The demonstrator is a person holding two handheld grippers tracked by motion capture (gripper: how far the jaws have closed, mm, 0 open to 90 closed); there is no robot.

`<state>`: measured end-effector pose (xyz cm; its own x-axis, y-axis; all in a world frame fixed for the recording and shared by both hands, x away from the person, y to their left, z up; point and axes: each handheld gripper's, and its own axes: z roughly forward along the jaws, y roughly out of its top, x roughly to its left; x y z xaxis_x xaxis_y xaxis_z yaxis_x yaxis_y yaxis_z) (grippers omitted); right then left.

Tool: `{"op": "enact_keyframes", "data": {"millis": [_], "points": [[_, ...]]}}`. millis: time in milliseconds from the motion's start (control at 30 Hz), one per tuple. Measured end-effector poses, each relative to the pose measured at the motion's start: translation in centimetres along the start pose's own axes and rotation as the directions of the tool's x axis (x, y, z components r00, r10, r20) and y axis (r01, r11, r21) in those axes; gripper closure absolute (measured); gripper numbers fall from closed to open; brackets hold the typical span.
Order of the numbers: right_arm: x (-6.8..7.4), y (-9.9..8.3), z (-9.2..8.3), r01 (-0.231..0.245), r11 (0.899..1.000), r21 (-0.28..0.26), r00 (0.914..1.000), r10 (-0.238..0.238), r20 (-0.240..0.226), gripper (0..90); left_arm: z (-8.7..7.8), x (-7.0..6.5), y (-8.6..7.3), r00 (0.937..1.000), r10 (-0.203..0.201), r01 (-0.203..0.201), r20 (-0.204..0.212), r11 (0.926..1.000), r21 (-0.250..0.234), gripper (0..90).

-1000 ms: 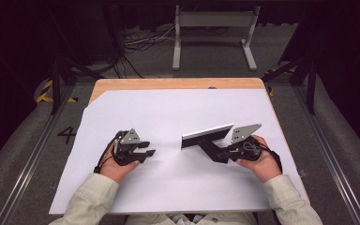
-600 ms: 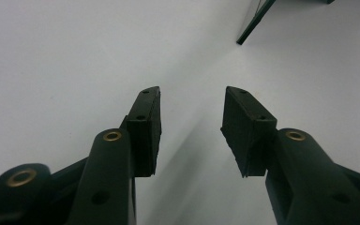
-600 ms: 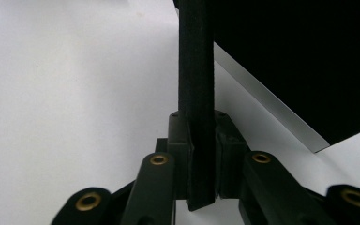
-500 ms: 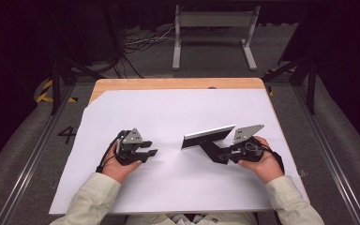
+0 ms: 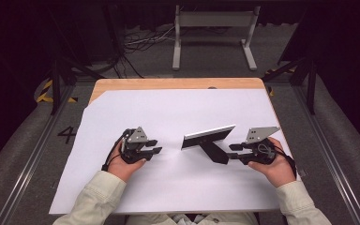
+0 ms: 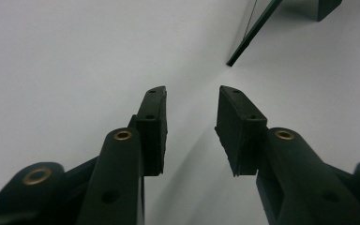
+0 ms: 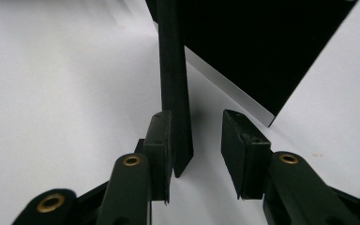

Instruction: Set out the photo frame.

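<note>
So the right gripper is sitting right at the near end of the black stand leg, and its jaws have just been opening; the leg is still between them, brushing the left pad, but nothing's clamping it now. The leg's long axis is running straight away from that gripper toward the upright panel mid-table. The left gripper is hanging further off, jaws apart and empty though they've just been closing, pointing at the panel's edge.
</note>
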<state>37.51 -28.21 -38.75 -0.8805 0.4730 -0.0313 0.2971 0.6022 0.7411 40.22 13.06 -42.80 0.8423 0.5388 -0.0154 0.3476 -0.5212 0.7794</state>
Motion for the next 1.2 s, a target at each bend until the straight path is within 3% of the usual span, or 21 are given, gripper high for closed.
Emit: {"op": "enact_keyframes", "data": {"millis": [267,433,600,767,933,1200], "points": [[0.2,-0.3,-1.4,-0.035,0.999,-0.006,0.9991,0.036,0.023,64.6,0.5,-0.1,0.5,0.9992,0.005,-0.006,-0.040,0.9998,-0.021,83.0],[0.0,-0.7,-2.5,-0.063,0.998,-0.028,0.9953,0.065,0.072,63.5,0.7,-0.1,0.8,0.9989,-0.012,0.010,-0.045,0.9990,-0.044,82.9],[-0.5,-1.0,-3.2,-0.119,0.990,-0.076,0.9838,0.128,0.126,60.9,1.0,0.0,1.0,0.9992,-0.028,0.026,-0.028,0.9971,-0.071,79.9],[-1.1,-1.6,-3.7,-0.177,0.973,-0.150,0.9605,0.204,0.189,59.4,1.2,0.2,1.2,0.9982,-0.059,0.058,-0.007,0.9940,-0.092,79.3],[-1.4,-1.9,-3.7,-0.205,0.962,-0.179,0.9490,0.240,0.204,56.4,1.8,0.2,1.3,0.9981,-0.060,0.059,-0.013,0.9941,-0.091,79.3],[-2.0,-2.4,-3.9,-0.235,0.949,-0.209,0.9353,0.279,0.217,60.0,3.3,0.1,1.8,0.9985,-0.056,0.055,0.001,0.9958,-0.072,79.9]]}}
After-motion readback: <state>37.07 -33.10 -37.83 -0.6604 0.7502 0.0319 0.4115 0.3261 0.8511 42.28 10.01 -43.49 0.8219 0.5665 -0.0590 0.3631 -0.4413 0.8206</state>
